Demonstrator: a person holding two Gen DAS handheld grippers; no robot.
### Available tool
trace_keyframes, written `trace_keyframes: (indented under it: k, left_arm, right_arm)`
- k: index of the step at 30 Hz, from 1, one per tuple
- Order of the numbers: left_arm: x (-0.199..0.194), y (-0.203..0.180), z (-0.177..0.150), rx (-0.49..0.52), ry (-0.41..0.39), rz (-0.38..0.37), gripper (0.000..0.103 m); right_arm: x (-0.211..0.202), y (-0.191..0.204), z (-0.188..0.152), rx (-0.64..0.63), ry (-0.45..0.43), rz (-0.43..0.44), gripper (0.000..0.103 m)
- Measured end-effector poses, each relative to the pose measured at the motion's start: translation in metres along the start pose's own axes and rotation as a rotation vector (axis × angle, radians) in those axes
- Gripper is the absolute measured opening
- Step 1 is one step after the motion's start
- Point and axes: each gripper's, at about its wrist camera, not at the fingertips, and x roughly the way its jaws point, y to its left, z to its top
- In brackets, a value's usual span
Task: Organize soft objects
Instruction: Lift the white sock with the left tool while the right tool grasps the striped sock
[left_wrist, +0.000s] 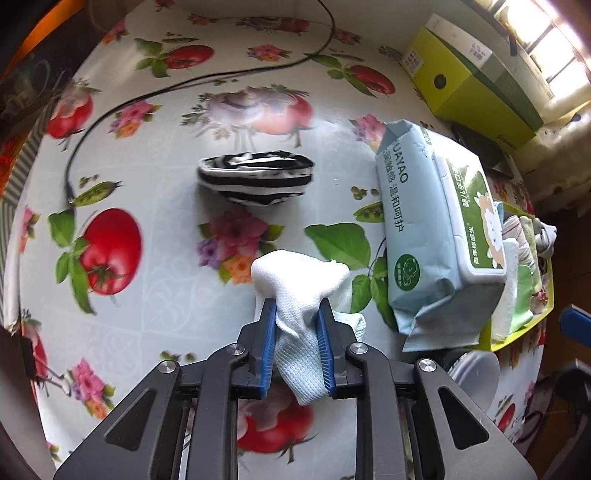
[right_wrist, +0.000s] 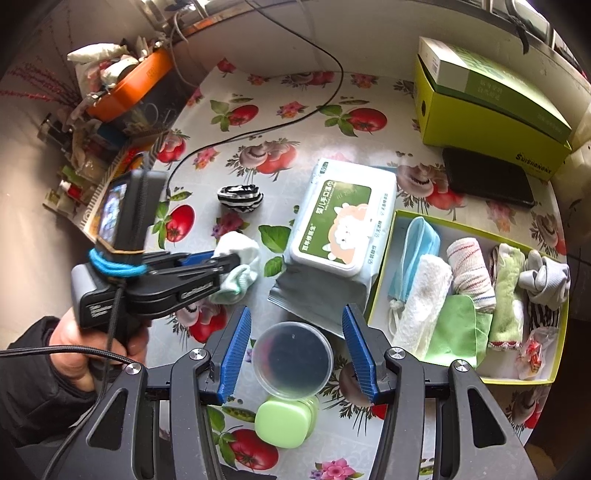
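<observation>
My left gripper (left_wrist: 295, 310) is shut on a white sock (left_wrist: 301, 284) and holds it just above the flowered tablecloth; it also shows in the right wrist view (right_wrist: 236, 258). A rolled black-and-white striped sock (left_wrist: 255, 179) lies on the cloth beyond it, also seen from the right (right_wrist: 240, 197). My right gripper (right_wrist: 295, 325) is open and empty above a clear round lid (right_wrist: 293, 360). A yellow-green box (right_wrist: 384, 280) at the right holds several rolled cloths, socks and a blue mask (right_wrist: 417, 251).
A wet-wipes pack (right_wrist: 340, 221) lies between the socks and the box. A green case (right_wrist: 286, 424) sits near me. A black cable (left_wrist: 147, 96) crosses the table. A yellow-green carton (right_wrist: 491, 107) and black phone (right_wrist: 487, 177) stand at the back right.
</observation>
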Motion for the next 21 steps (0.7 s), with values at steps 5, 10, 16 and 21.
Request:
trace_keyframes:
  k: [5, 10, 16, 21]
  left_arm:
    - [-0.017, 0.019, -0.007, -0.046, -0.023, 0.001, 0.021]
    - [-0.028, 0.034, -0.01, -0.085, -0.046, 0.004, 0.022]
    - [-0.039, 0.056, -0.012, -0.147, -0.071, 0.011, 0.022]
    - [-0.041, 0.08, -0.012, -0.205, -0.081, 0.029, 0.022]
  right_arm:
    - [0.005, 0.008, 0.01, -0.035, -0.004, 0.007, 0.051]
    - [0.017, 0.025, 0.029, -0.093, -0.008, 0.02, 0.051]
    - [0.045, 0.047, 0.06, -0.168, 0.011, 0.043, 0.051]
    - [0.078, 0.061, 0.083, -0.21, 0.055, 0.047, 0.051]
